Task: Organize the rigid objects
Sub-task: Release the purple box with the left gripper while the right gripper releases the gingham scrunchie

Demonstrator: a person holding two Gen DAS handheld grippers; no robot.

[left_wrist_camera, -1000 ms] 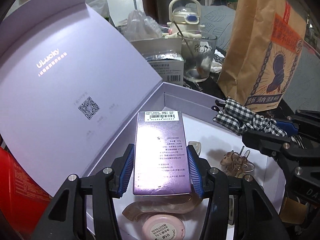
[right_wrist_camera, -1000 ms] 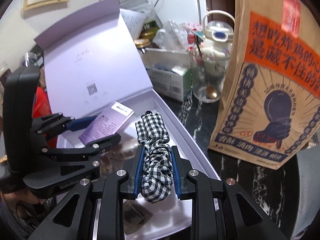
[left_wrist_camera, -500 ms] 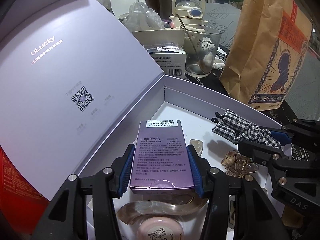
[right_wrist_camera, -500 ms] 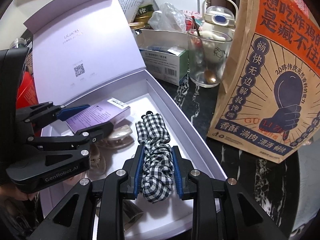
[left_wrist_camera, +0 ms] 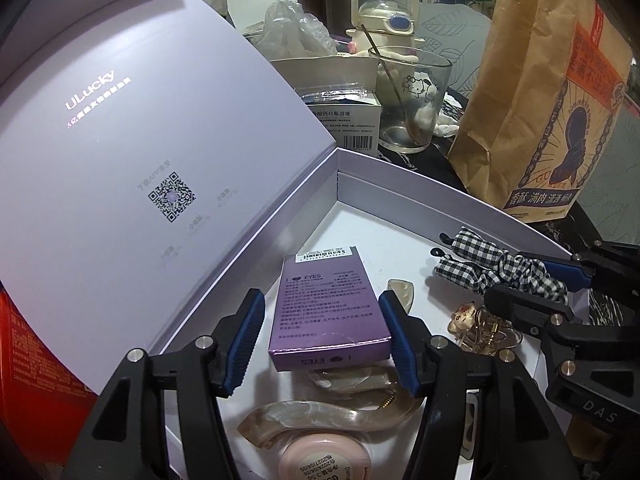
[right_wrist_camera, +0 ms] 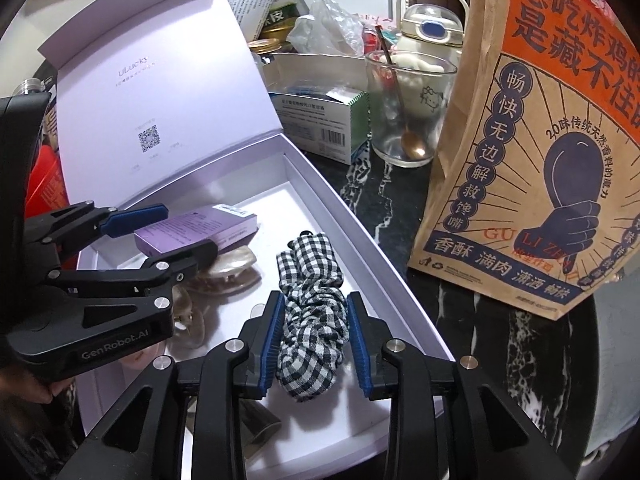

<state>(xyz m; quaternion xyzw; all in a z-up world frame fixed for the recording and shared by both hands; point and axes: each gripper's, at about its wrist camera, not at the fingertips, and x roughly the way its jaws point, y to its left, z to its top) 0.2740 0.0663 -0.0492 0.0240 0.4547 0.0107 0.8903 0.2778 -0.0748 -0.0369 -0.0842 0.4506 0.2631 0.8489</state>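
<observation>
A purple carton (left_wrist_camera: pixel 328 312) lies in the open white gift box (left_wrist_camera: pixel 440 188), resting on a pearly hair clip (left_wrist_camera: pixel 340 412). My left gripper (left_wrist_camera: pixel 321 298) straddles it with jaws opening; a clear gap shows at the left pad and the right pad sits just beside the carton's edge. A black-and-white checkered scrunchie (right_wrist_camera: pixel 312 280) lies on the box floor by the right wall. My right gripper (right_wrist_camera: pixel 315 298) stands around it, jaws opening, the cloth only brushing the blue pads. Each gripper shows in the other's view: the left gripper (right_wrist_camera: pixel 172 232) and the right gripper (left_wrist_camera: pixel 532 280).
The raised lid (left_wrist_camera: pixel 140 140) stands along the left. A gold clip (left_wrist_camera: pixel 480 328) and a pink round case (left_wrist_camera: pixel 324 460) also lie in the box. Behind stand a medicine carton (left_wrist_camera: pixel 348 116), a glass with a spoon (left_wrist_camera: pixel 408 100) and a tall paper bag (right_wrist_camera: pixel 540 140).
Both pairs of jaws have widened. The purple carton has tipped down flat into the box, free of the left pads. The scrunchie has settled on the box floor and spread out.
</observation>
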